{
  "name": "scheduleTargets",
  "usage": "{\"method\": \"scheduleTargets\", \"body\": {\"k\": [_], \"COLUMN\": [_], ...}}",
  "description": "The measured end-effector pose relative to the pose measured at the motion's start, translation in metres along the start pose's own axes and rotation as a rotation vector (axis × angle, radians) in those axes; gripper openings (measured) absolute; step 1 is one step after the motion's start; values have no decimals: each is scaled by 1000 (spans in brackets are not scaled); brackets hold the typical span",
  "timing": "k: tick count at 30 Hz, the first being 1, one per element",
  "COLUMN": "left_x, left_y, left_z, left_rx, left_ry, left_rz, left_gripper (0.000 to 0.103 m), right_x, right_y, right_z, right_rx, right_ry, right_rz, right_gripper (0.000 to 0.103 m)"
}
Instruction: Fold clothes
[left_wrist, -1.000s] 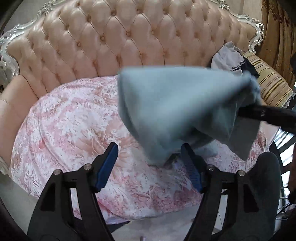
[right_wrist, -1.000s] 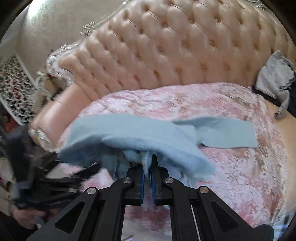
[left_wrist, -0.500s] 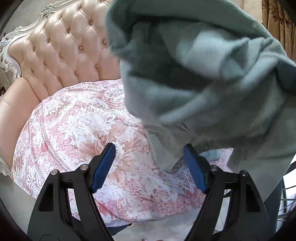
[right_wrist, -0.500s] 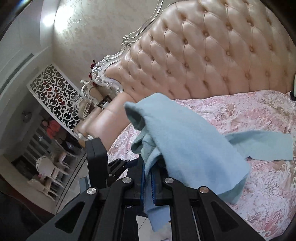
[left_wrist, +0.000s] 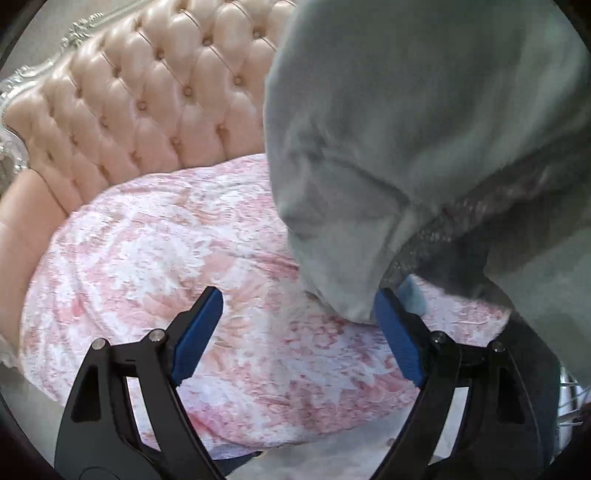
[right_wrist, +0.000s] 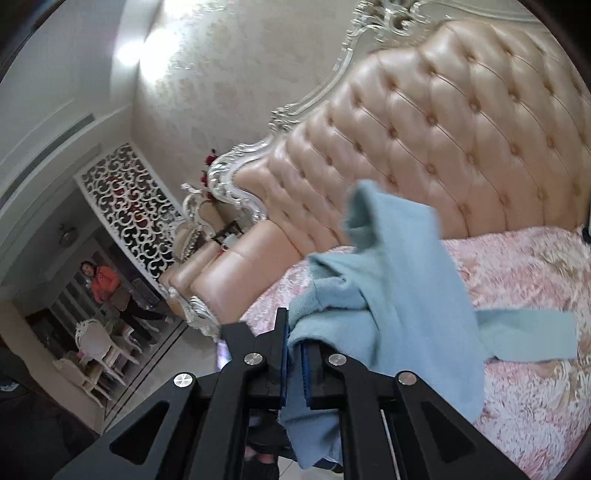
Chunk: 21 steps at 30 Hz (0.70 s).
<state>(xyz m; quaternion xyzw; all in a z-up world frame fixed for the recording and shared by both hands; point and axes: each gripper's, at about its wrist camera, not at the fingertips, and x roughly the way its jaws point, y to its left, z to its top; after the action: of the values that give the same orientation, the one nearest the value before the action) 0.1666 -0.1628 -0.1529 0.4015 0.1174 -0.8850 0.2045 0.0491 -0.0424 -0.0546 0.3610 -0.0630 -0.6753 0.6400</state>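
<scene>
A light blue fleece garment (right_wrist: 399, 280) hangs in the air, with my right gripper (right_wrist: 294, 363) shut on a bunched edge of it. One long part trails down onto the pink floral cover (right_wrist: 524, 332). In the left wrist view the same garment (left_wrist: 424, 147) looms large and blurred at the upper right, its lower fold brushing the right blue pad. My left gripper (left_wrist: 299, 328) is open, with nothing between its fingers, above the floral cover (left_wrist: 166, 258).
A tufted pink leather sofa back (left_wrist: 155, 96) curves behind the covered seat. A person in an orange top (right_wrist: 105, 286) stands far off by white chairs (right_wrist: 92, 347) and a lattice screen (right_wrist: 125, 206). Pale floor lies below the seat's front edge.
My right gripper has lifted and swung left with the garment, which rose off the seat and now fills the upper right of the left wrist view. My left gripper stays open.
</scene>
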Motion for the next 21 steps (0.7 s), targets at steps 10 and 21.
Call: {"method": "scheduleTargets", "body": {"k": [10,21], "left_x": [6,-3], "left_y": [-1,5], "left_z": [1,4], "left_rx": [15,14], "left_ry": [62,54], "left_rz": [53,81], "left_gripper": [10,8], "right_x": [-14,27], "right_y": [19,-7], "right_z": [8,-18], "right_rx": [-55,-202], "right_ry": [-33,141], "right_rz": [-29,-509], "right_gripper": [6,7]}}
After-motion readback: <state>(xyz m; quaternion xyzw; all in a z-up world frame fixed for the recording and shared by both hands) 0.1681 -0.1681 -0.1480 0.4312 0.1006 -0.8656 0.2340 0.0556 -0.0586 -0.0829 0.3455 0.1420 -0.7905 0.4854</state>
